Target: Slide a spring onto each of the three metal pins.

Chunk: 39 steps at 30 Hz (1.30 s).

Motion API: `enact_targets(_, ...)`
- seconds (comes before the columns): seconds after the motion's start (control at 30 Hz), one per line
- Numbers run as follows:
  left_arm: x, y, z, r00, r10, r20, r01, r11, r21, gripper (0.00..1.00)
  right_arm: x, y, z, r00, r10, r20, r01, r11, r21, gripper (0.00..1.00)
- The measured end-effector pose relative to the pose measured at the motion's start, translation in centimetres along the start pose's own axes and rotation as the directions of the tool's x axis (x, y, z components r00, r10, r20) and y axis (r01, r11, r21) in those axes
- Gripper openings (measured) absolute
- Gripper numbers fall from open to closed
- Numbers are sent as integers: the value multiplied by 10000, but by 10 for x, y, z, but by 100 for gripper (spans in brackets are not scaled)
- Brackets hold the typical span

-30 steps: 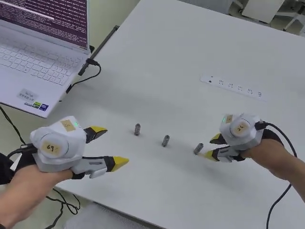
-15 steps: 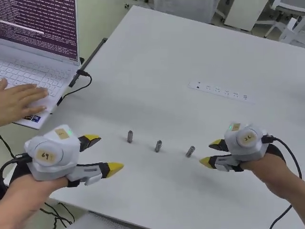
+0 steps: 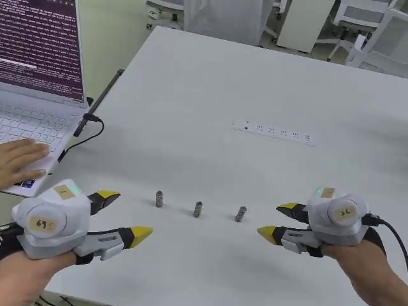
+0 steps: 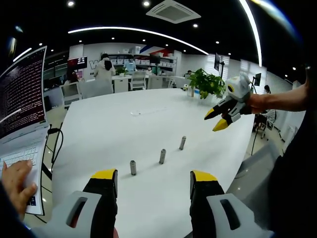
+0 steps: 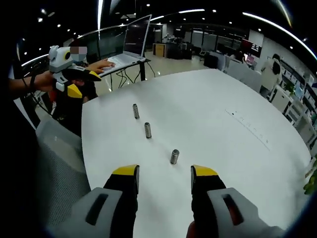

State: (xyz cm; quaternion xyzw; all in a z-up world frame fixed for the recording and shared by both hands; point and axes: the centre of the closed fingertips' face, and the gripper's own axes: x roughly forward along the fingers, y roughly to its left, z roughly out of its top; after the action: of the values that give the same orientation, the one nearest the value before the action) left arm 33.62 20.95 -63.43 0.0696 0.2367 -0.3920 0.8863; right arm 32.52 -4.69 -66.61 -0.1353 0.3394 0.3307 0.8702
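Three small metal pins with springs around them stand in a row on the white table: the left one (image 3: 159, 199), the middle one (image 3: 198, 209) and the right one (image 3: 240, 214). They also show as the near pin (image 4: 132, 167), middle pin (image 4: 162, 156) and far pin (image 4: 182, 143) in the left gripper view, and as (image 5: 174, 156), (image 5: 147, 130), (image 5: 135, 111) in the right gripper view. My left gripper (image 3: 124, 215) is open, left of the row. My right gripper (image 3: 279, 220) is open, just right of the right pin.
An open laptop (image 3: 38, 95) sits at the table's left edge with a hand (image 3: 22, 162) resting on it and a cable (image 3: 89, 131) plugged in. A white power strip (image 3: 273, 132) lies farther back. Office chairs (image 3: 357, 25) stand beyond the table.
Both grippers have drawn back toward me, the right one away from the right pin. A hand has come onto the laptop. The camera has tilted up, so the pins appear lower.
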Motion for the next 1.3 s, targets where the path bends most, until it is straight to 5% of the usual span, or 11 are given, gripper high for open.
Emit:
enact_targets(0.3,-1,0,10,9999,59,158,-58,10000,-75,55,-30,1,-7,9960,-624,638,561,9937,972,44)
enact_targets(0.47,-1,-3,15,9999,42,158,-40,9999,-121,55,-36,7,-12,9959,-734,521,674,9918,1084,49)
enact_targets(0.63,-1,-2,19,9999,54,149,-53,9999,-123,56,-43,10,-7,9907,-920,1002,748,9838,1631,50)
enact_targets(1.3,-3,4,17,9993,339,130,-334,9988,-347,61,-40,38,-18,9905,-845,1089,604,9764,2075,59)
